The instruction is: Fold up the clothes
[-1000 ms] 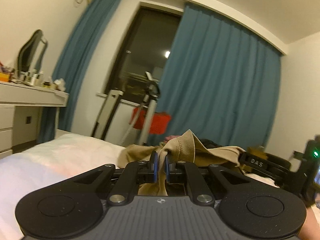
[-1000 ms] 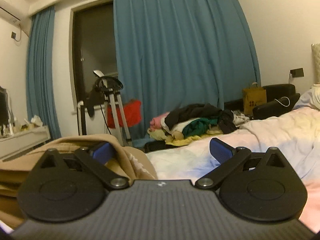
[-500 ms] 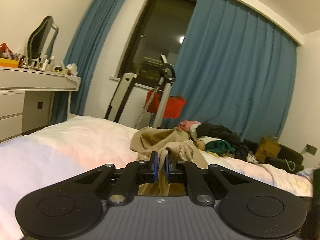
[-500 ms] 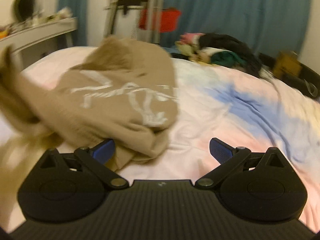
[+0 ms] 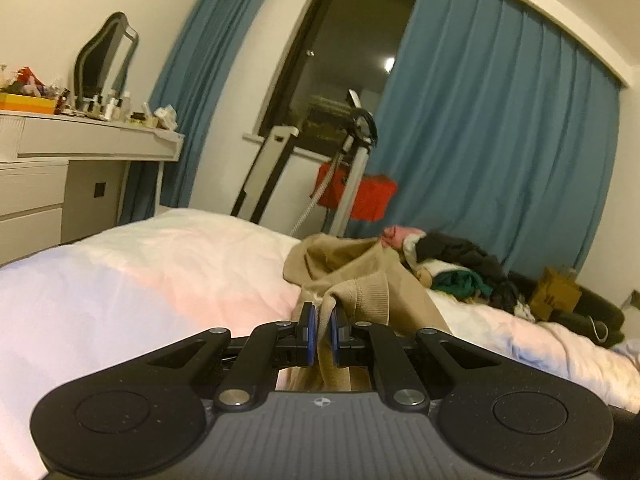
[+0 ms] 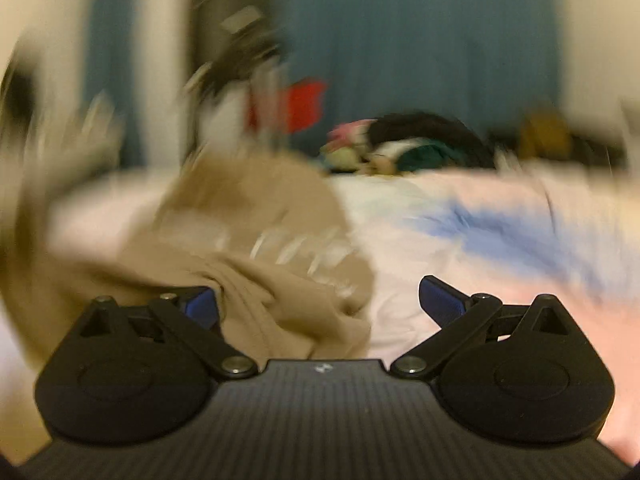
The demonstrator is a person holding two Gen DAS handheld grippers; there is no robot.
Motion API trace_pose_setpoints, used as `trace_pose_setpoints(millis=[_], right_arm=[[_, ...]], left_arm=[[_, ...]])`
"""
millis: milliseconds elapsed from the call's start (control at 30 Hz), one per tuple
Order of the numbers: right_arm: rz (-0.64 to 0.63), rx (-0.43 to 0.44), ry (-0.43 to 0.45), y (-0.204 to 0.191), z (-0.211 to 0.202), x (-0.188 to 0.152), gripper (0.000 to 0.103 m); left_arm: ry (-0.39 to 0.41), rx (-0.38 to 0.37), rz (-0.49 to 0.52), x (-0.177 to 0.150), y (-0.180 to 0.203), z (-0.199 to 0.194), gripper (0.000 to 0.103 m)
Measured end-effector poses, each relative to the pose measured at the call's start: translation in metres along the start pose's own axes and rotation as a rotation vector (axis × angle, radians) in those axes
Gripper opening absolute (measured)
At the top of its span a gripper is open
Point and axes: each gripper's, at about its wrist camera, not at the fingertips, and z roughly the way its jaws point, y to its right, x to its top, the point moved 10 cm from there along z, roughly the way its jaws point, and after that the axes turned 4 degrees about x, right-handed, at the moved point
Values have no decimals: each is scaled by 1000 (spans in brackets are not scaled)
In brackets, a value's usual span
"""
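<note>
Tan sweatshirt lies crumpled on the bed, ribbed hem edge pinched between left tongs, pads nearly together on the fabric. Garment runs away from the left tongs toward the window; exact long axis hard to tell, bunched. Right view motion-blurred: sweatshirt white print face up, a fold lying between the wide-spread right tongs, nothing clamped. Beyond the bed: clothes pile, blue curtains, red bag on a metal stand, white dresser with mirror at left.
</note>
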Motion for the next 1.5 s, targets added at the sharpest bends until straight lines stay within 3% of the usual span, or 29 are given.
trace_pose_setpoints(millis=[67,133,233,300,367,467,567,667,733,900,1067,1200,1400,1500], right_arm=[[156,-7,26,24,-4,11,103],[141,-67,0,38,-2,9,103],[113,-155,-180,54,20,-19,103],[170,-161,-248,64,29,-34,103],[183,-204,-203,69,24,-31,103],[78,-233,23,54,-2,9,103],[12,-178,117,33,-17,32,103],[-4,-135,116,22,-17,32,103],[-8,-119,101,20,-16,29,103],[-27,-102,102,22,-14,28,103],[-41,-90,115,23,-8,29,103],[-47,-86,120,21,-8,30,103],[-37,-101,87,22,-2,22,103],[-36,-116,72,24,0,18,103]], left_arm=[[-6,1,-6,-1,-1,0,8],[-12,2,-11,-1,-2,0,8],[-21,4,-20,-2,-3,-1,8],[-28,5,-26,-3,-4,-1,8],[-37,7,-31,-4,-5,-1,8],[-80,24,-29,-12,-10,2,8],[-150,34,-50,-21,-17,9,9],[-235,58,-76,-33,-28,17,18],[-268,70,-78,-38,-32,17,37],[-326,85,-64,-45,-36,10,63],[-378,87,-40,-53,-32,3,74],[-396,98,62,-62,-16,-1,79],[-321,84,114,-59,5,4,83],[-265,148,147,-50,6,19,84]])
